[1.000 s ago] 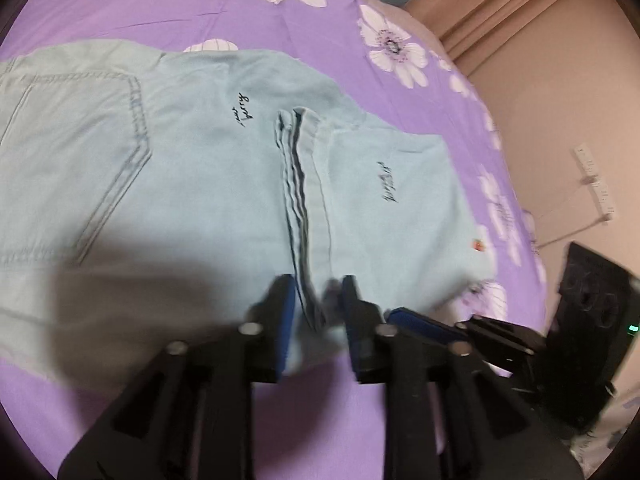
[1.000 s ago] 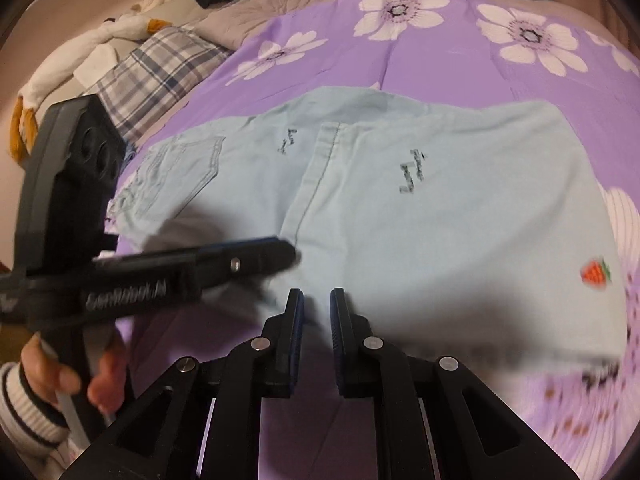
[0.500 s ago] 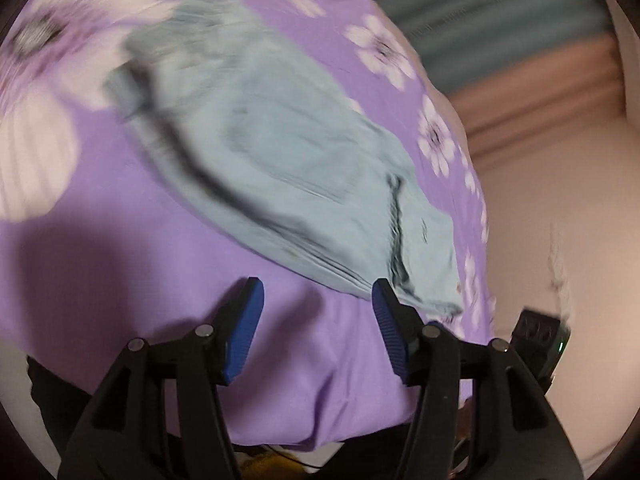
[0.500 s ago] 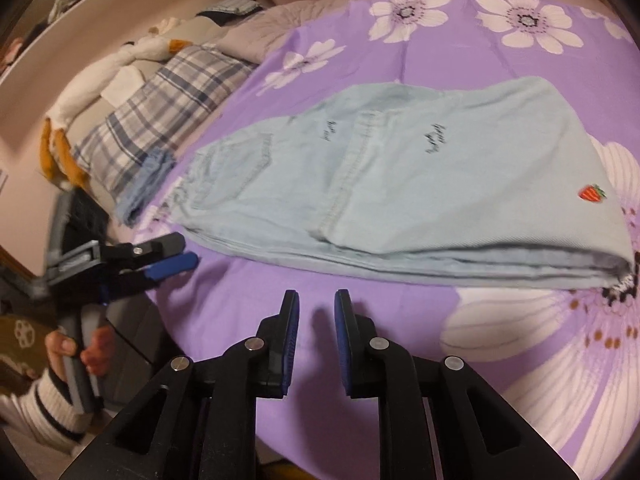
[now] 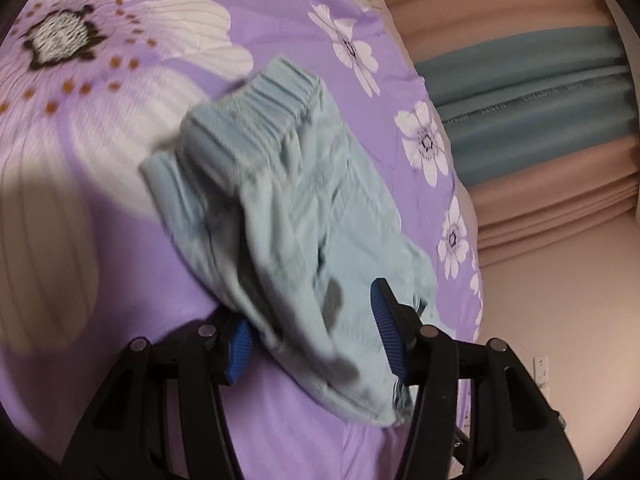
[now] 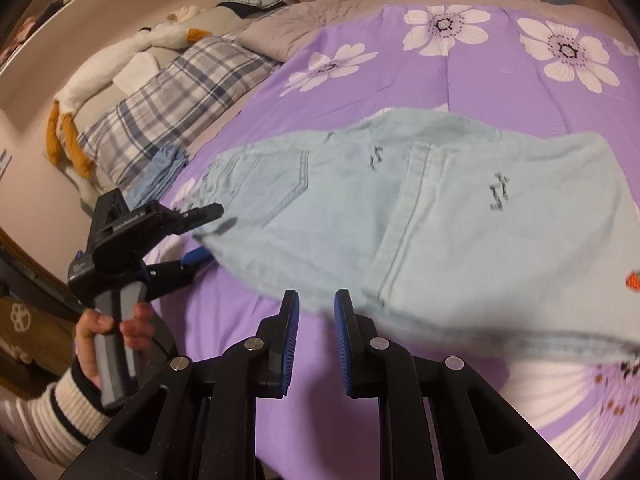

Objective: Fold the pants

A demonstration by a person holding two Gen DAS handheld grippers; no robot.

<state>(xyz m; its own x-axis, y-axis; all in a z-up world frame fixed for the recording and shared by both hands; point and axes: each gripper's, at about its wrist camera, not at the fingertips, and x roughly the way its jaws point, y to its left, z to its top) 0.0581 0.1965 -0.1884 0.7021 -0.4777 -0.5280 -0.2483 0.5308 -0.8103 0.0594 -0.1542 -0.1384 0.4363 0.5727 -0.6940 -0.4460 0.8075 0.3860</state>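
I've got the pants (image 6: 460, 232) lying folded on the purple flowered bedspread (image 6: 400, 80), pale blue denim with the back pocket (image 6: 272, 184) facing up and a small strawberry patch (image 6: 633, 280) at their far right edge.

The left gripper (image 5: 310, 312) is at the pants' waistband corner and straddles it. One finger is above the cloth and the blue pad (image 5: 236, 344) of the other is tucked under the edge. Its jaws have just been opening and stand wide, so the corner sits loose between them and the pads aren't pinching it. That view is blurred, so I can't tell whether either pad is touching the fabric. A hand (image 6: 108, 340) in a striped sleeve (image 6: 60, 408) holds that gripper's grey handle, off the pants' left side.

The right gripper (image 6: 316, 300) is just short of the pants' near edge. Its fingers are almost together with a narrow gap, and nothing is in the gap or held. Its tips point at the fold line where one leg overlaps the other.

Left of the pants there's a small folded blue cloth (image 6: 160, 168), close to the waistband. A plaid pillow (image 6: 172, 108) is further out on that side, and a white plush toy (image 6: 120, 60) with orange feet lies beyond the pillow. Past the pants' far side I can see a teal and beige curtain (image 5: 540, 100).
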